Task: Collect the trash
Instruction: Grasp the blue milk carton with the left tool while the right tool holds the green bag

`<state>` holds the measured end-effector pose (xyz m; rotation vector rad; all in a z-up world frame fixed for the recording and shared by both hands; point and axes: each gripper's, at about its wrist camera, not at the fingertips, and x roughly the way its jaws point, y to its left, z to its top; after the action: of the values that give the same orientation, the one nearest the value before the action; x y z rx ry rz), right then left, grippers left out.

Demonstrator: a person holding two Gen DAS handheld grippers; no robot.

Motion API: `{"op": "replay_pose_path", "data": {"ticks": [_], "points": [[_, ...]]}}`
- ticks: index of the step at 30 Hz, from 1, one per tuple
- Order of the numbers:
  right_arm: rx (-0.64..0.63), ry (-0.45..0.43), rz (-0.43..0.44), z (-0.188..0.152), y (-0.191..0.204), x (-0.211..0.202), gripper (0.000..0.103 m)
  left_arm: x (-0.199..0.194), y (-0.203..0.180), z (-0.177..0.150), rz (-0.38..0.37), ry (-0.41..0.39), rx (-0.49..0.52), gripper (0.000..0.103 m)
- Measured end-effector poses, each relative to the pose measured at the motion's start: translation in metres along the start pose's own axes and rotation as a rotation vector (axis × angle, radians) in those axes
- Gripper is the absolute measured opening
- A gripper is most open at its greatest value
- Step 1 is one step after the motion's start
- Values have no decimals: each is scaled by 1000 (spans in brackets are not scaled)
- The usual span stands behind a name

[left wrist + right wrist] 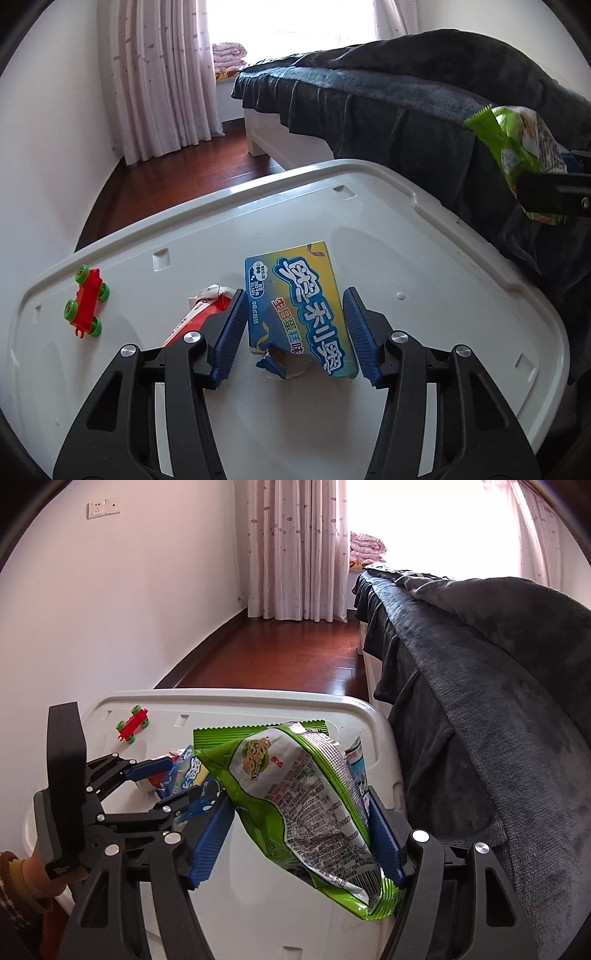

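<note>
A torn blue and yellow snack box (301, 312) lies on the white plastic lid (406, 258), between the fingers of my left gripper (293, 334). The jaws stand open around it, close to its sides. A red and white wrapper (201, 314) lies just left of the left finger. My right gripper (301, 834) is shut on a green snack bag (295, 797) and holds it above the lid's right side. The bag also shows at the right edge of the left wrist view (517, 147). The left gripper (177, 779) and the blue box (188, 771) show in the right wrist view.
A red toy car with green wheels (86, 301) sits at the lid's far left, also seen in the right wrist view (133, 723). A bed with a dark blanket (498, 701) runs along the right. Wooden floor (288, 657), curtains and a white wall lie beyond.
</note>
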<state>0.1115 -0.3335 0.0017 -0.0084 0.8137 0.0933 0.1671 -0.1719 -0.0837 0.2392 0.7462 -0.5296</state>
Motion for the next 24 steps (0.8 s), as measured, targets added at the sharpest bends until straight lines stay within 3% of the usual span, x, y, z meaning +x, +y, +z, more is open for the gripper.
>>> {"op": "replay_pose_path", "data": {"ticks": [3, 5, 8, 12, 13, 14, 16, 19, 23, 24], "points": [[1, -1, 0, -1, 0, 1, 69, 3, -3, 2, 2, 4, -5, 54], [1, 2, 2, -2, 0, 1, 69, 8, -5, 3, 40, 23, 6, 64], [3, -2, 1, -2, -2, 0, 69, 15, -4, 1, 63, 35, 2, 65], [11, -5, -1, -2, -5, 0, 69, 9, -2, 1, 65, 10, -21, 54], [12, -7, -4, -2, -5, -1, 69, 8, -2, 2, 67, 8, -20, 45], [11, -8, -8, -2, -5, -1, 69, 5, -3, 2, 73, 2, -9, 43], [11, -12, -10, -2, -3, -2, 69, 0, -4, 4, 77, -2, -7, 30], [13, -15, -7, -1, 1, -5, 69, -8, -3, 3, 58, 3, -23, 21], [13, -11, -4, -3, 4, -5, 69, -9, -7, -1, 51, 19, -7, 20], [15, -11, -7, -4, 5, -5, 69, -9, -6, -1, 47, 22, -15, 25]]}}
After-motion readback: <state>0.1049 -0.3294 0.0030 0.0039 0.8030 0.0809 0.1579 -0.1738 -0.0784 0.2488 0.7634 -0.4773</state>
